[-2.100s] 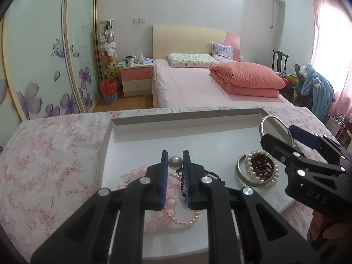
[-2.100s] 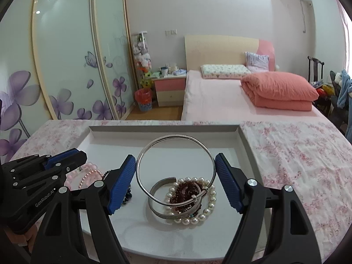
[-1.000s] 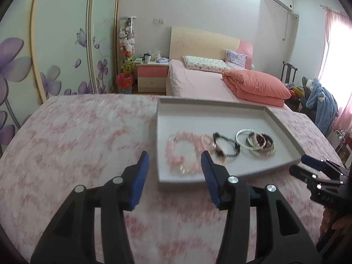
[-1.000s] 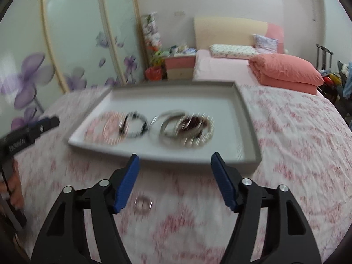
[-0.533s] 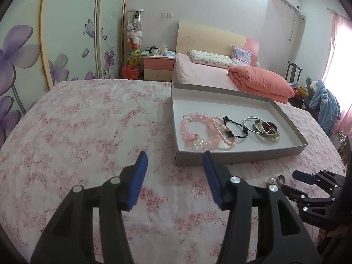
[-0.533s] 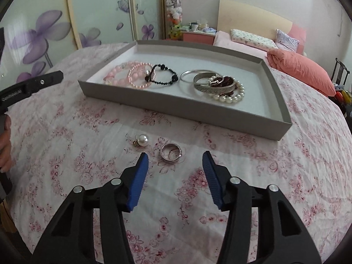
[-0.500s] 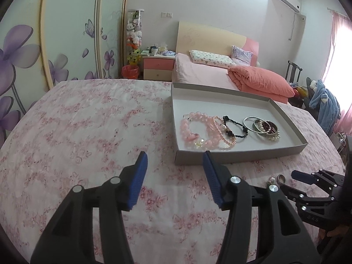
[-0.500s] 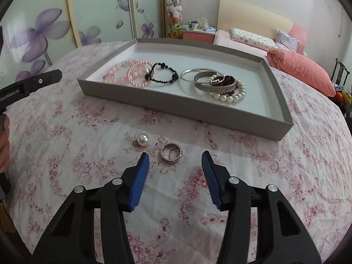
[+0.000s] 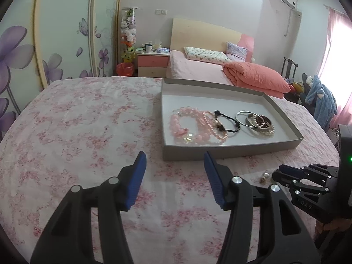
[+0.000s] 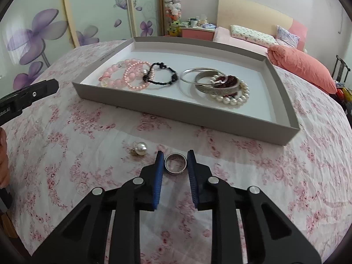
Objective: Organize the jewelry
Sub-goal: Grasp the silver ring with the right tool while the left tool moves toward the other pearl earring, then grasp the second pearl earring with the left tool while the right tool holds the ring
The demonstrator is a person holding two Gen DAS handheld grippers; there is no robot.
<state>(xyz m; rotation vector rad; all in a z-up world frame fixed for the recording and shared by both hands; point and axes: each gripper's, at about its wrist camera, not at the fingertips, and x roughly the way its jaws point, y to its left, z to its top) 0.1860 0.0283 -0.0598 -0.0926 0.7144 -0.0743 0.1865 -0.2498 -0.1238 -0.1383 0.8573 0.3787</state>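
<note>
A silver ring (image 10: 176, 163) lies flat on the pink floral cloth, in front of the grey tray (image 10: 182, 112). My right gripper (image 10: 175, 151) is lowered over it, its jaws closing, with the blue pads close on either side of the ring. A loose pearl earring (image 10: 140, 148) rests just left of the ring. The tray holds pink bead bracelets (image 10: 116, 74), a black one (image 10: 159, 74), silver bangles (image 10: 198, 74) and a pearl bracelet (image 10: 233, 96). My left gripper (image 9: 173, 154) hovers open and empty before the tray's (image 9: 220, 151) near wall.
The cloth-covered surface (image 9: 77, 121) stretches wide to the left of the tray. Beyond it are a bed with a pink duvet (image 9: 253, 77), a nightstand (image 9: 153, 62) and sliding wardrobe doors (image 9: 66, 44). A hand (image 10: 3, 154) shows at the left edge.
The right gripper has dropped onto the ring and its jaws have narrowed from wide apart to just outside the ring. The left gripper has barely moved.
</note>
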